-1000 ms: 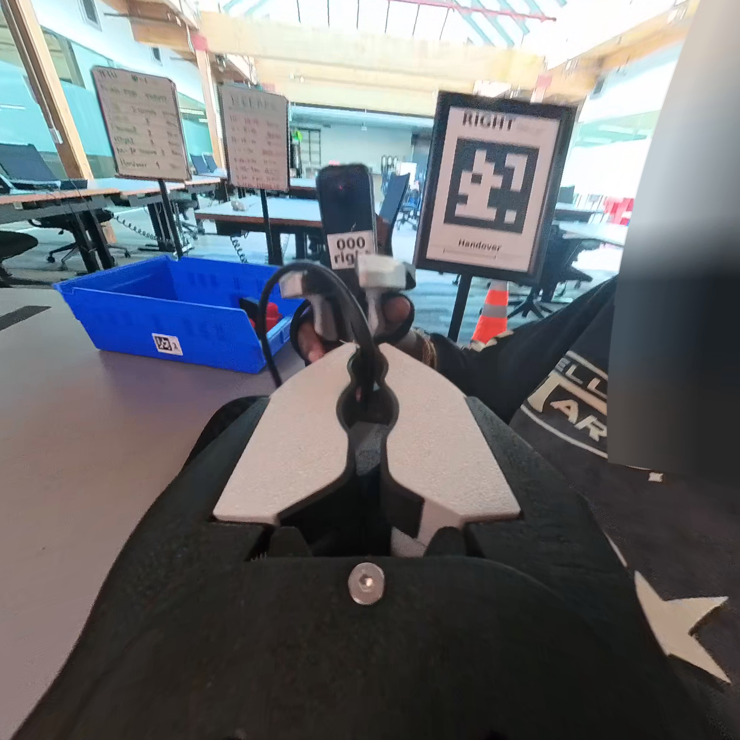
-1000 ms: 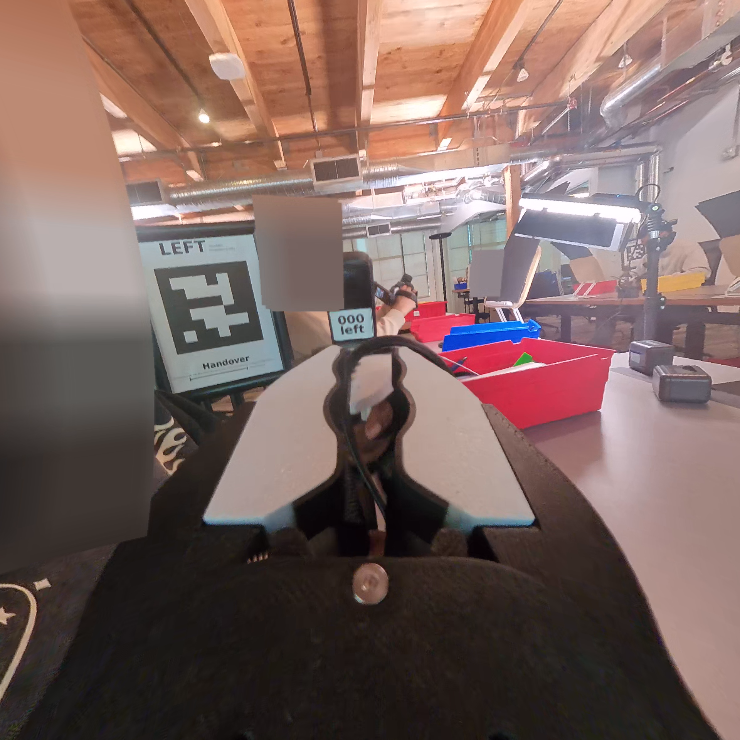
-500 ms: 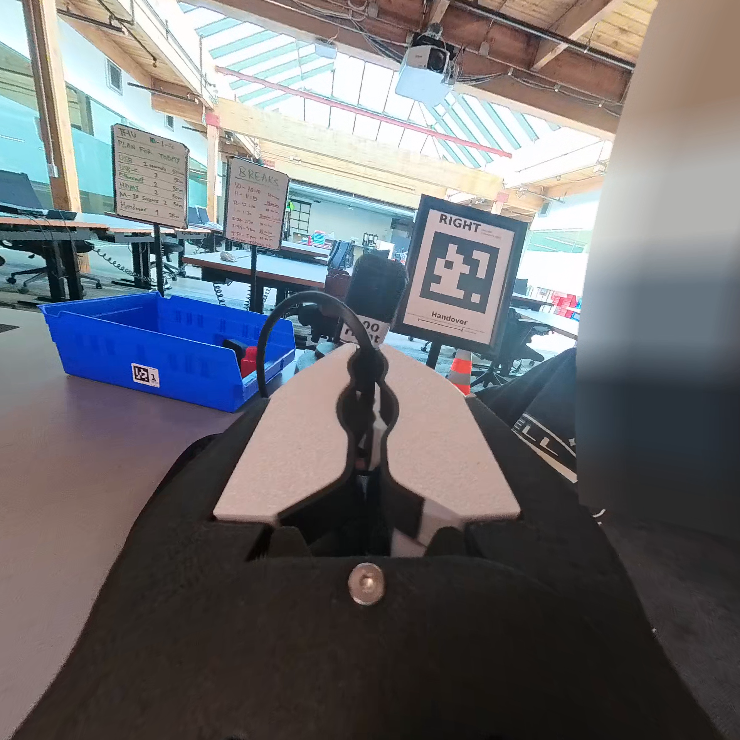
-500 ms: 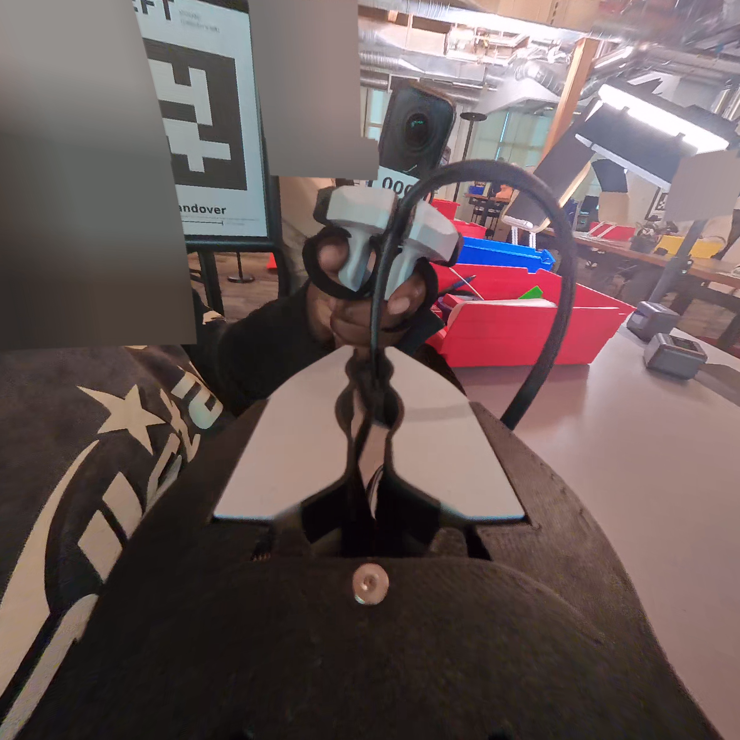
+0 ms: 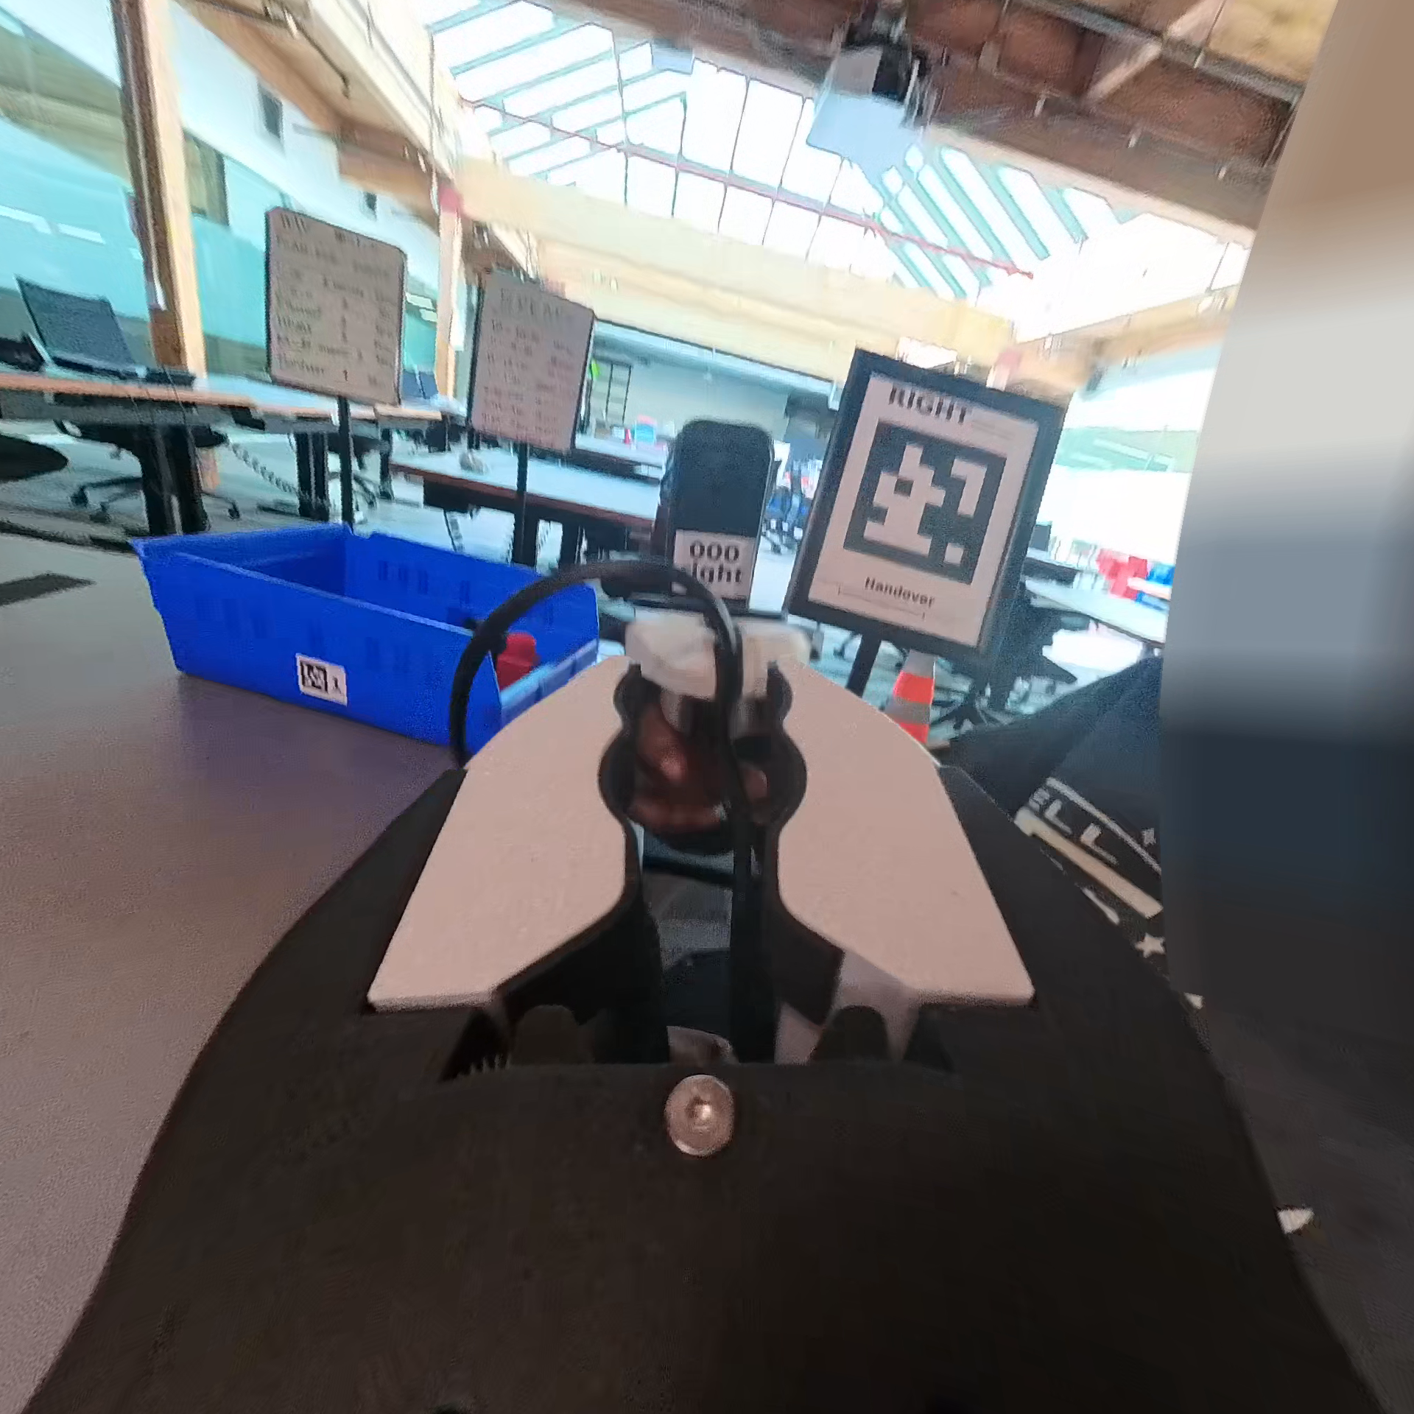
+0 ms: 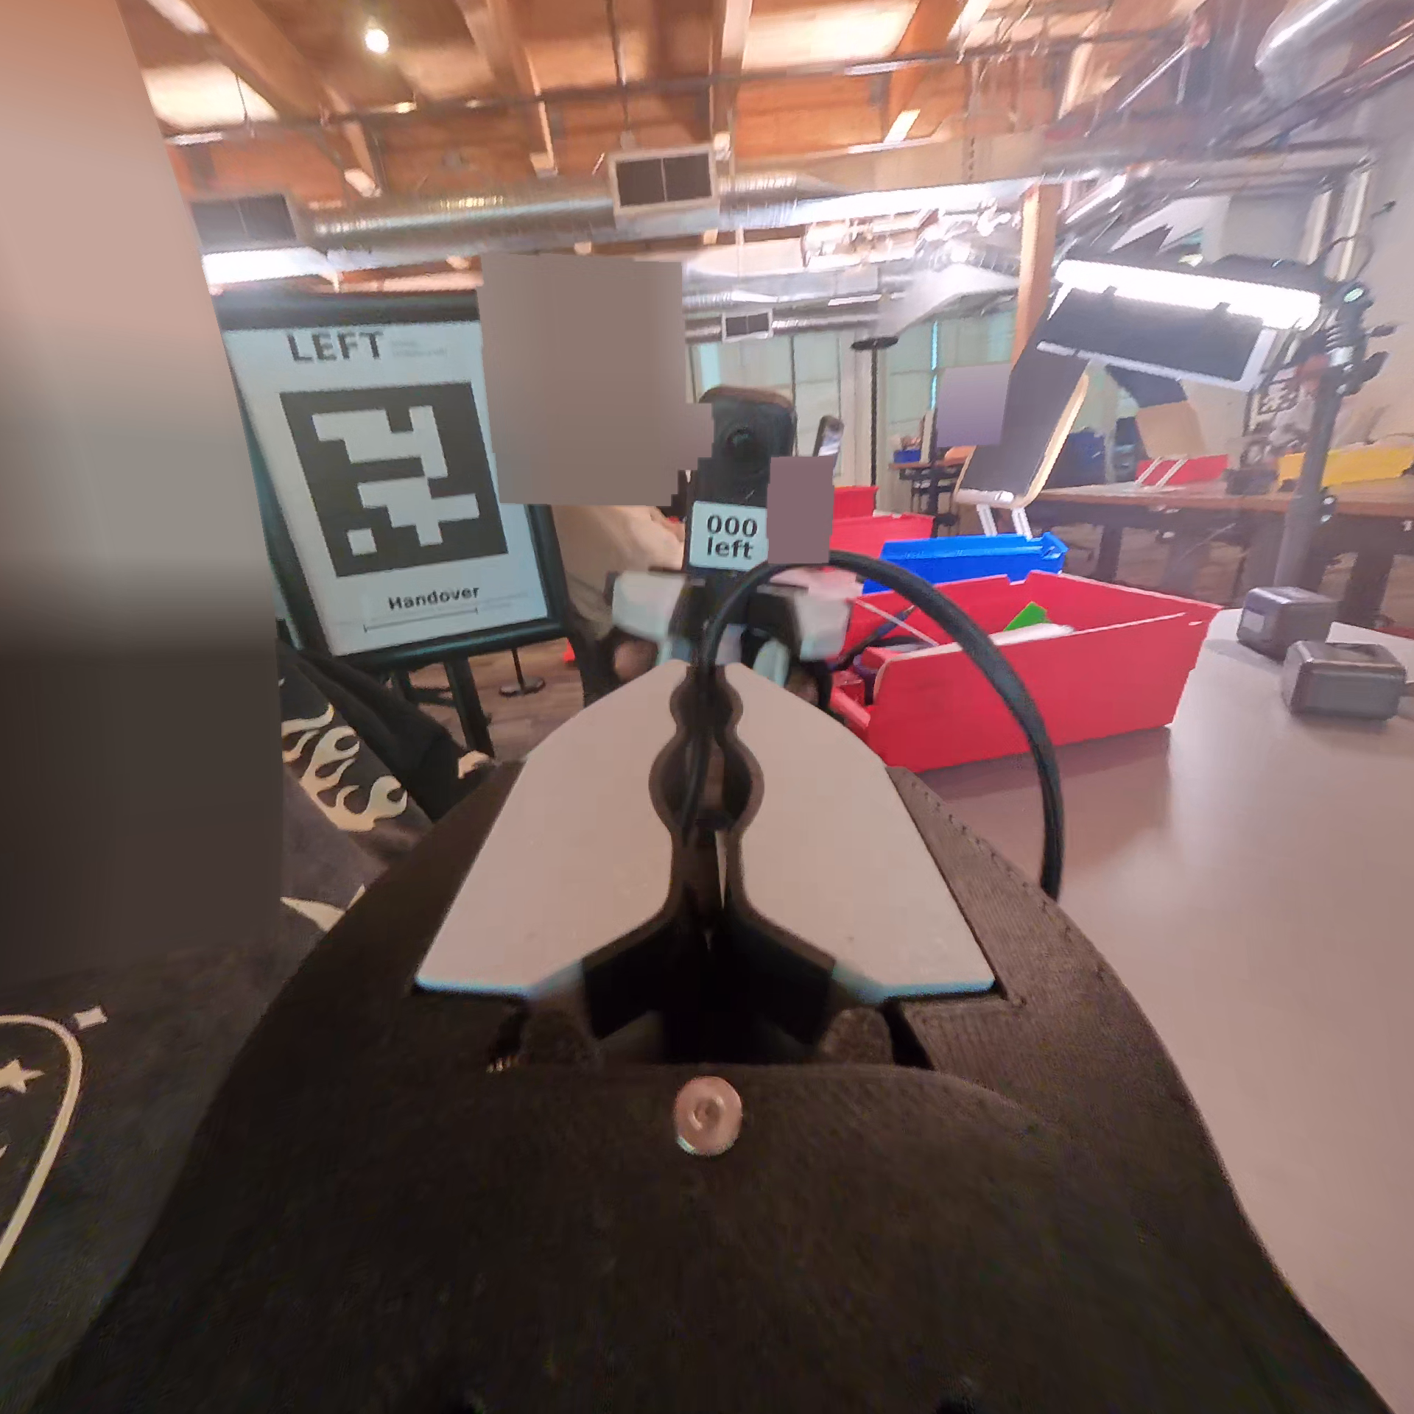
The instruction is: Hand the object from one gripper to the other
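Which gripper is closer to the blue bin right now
Left. The left gripper hangs just beside the blue bin on the table; the right gripper faces it from farther off.

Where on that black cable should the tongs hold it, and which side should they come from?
Grip the black cable on its short straight run beside the arch, where the right tongs are shut on it. Come straight on, with one finger on each side of the strand. The arch itself bows out sideways and hangs free, so it would likely flex away.
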The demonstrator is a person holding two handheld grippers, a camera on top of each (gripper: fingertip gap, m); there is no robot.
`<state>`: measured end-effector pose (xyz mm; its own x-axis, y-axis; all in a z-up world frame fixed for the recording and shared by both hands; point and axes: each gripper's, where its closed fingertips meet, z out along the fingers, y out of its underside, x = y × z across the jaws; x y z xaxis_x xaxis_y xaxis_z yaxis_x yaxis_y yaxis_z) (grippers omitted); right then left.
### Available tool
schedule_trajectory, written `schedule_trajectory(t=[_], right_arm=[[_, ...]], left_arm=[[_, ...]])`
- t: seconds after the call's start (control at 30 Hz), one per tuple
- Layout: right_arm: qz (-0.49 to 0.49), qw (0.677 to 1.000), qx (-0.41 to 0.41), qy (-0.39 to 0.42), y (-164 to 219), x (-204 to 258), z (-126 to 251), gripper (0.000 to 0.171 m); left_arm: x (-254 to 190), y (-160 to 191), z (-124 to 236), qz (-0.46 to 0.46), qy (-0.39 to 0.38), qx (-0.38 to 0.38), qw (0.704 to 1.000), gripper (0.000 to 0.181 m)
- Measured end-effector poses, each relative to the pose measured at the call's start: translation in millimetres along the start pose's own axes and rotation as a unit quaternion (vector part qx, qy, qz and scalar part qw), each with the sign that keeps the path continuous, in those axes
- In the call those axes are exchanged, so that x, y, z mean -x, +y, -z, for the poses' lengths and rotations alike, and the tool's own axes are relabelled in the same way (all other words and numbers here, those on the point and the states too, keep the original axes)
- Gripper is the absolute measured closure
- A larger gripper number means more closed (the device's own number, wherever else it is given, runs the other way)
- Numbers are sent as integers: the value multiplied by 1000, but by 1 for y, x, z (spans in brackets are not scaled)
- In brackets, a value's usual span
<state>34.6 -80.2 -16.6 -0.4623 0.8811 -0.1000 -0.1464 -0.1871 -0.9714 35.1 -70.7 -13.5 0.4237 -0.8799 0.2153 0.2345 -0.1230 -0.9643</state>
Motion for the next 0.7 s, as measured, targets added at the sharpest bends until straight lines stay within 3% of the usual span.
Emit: schedule_trajectory(t=[0.27, 0.47, 0.7], right_arm=[[-9, 999, -35, 22, -9, -8, 3, 167], [9, 999, -32, 26, -9, -5, 2, 167], [21, 998, -59, 30, -15, -5, 3, 161]], left_arm=[[2, 41, -24, -28, -19, 95, 995, 155], [-2, 46, -26, -12, -1, 103, 995, 176], [-13, 38, -25, 8, 33, 80, 996, 177]])
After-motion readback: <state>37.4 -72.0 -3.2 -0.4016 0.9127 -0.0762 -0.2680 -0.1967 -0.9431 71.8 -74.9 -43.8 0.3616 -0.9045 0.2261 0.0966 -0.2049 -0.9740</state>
